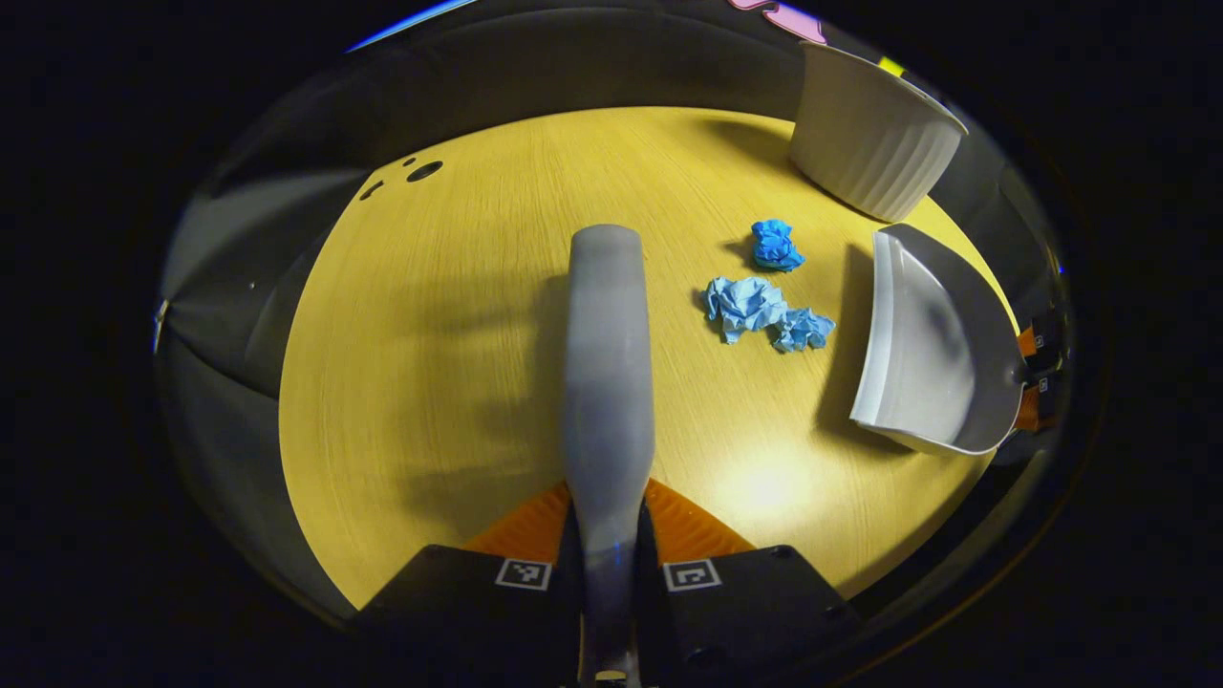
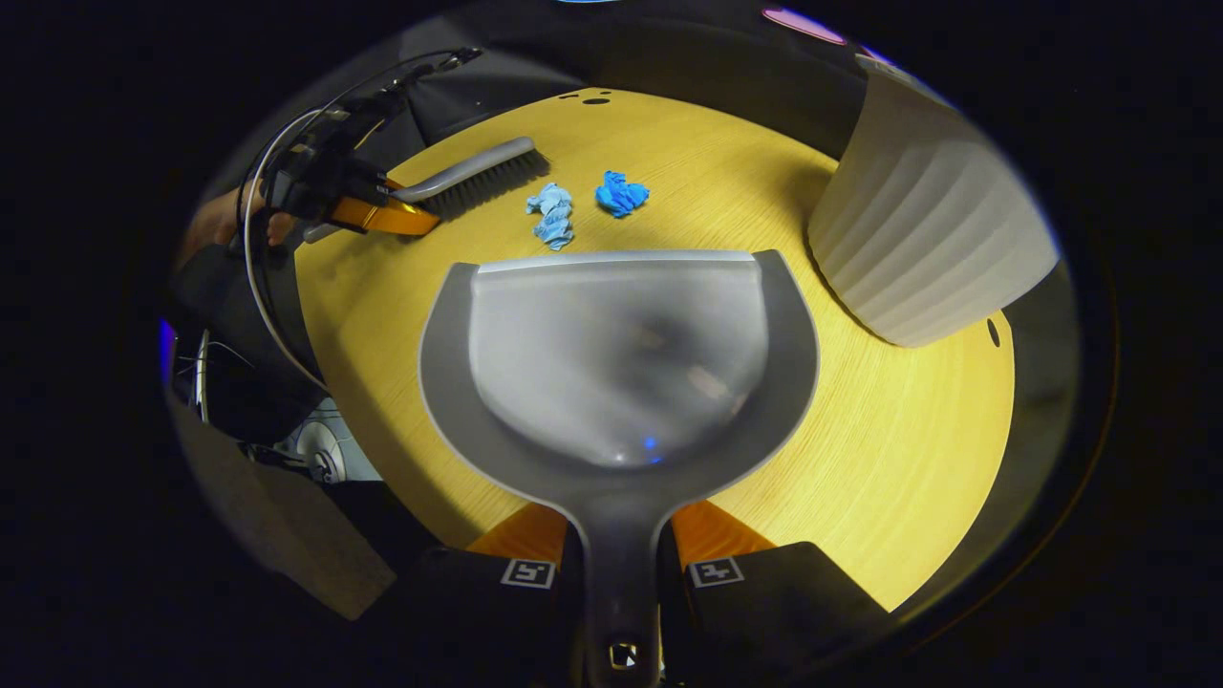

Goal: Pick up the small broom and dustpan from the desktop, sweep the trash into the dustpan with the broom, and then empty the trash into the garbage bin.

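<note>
My left gripper [image 1: 608, 535] is shut on the handle of the grey broom [image 1: 606, 354], which points forward over the wooden desktop [image 1: 449, 315]. To its right lie a light blue paper wad [image 1: 755, 308] and a darker blue wad [image 1: 775, 245]. Beyond them the grey dustpan [image 1: 932, 349] has its open lip turned toward the wads. In the right gripper view my right gripper [image 2: 617, 545] is shut on the dustpan [image 2: 621, 363] handle. The wads [image 2: 552, 212] [image 2: 621, 194] lie just past the dustpan lip, with the broom [image 2: 473, 177] bristles at their left, held by the left gripper [image 2: 382, 215].
A white ribbed garbage bin [image 1: 874, 139] stands at the far right of the desk, close beside the dustpan [image 2: 922, 239]. Cable holes [image 1: 423, 171] sit near the desk's far edge. A hand [image 2: 225, 220] and cables show behind the left gripper.
</note>
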Demonstrator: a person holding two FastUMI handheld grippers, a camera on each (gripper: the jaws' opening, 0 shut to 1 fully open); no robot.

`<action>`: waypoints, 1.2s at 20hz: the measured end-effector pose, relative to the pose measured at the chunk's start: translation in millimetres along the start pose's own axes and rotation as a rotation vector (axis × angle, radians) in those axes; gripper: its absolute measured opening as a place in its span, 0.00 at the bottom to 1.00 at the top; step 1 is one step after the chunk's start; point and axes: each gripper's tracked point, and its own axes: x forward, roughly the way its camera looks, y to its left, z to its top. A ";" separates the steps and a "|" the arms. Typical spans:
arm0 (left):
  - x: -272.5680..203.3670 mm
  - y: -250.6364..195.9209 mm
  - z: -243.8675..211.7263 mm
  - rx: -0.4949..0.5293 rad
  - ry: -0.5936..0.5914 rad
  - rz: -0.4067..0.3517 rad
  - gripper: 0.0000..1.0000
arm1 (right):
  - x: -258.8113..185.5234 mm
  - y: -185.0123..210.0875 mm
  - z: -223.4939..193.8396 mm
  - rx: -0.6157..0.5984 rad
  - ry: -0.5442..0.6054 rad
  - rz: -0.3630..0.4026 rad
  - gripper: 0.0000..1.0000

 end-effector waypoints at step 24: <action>6.9 -111.7 56.7 0.282 0.000 -0.346 0.26 | 21.0 -5.1 18.7 -0.068 0.082 0.025 0.36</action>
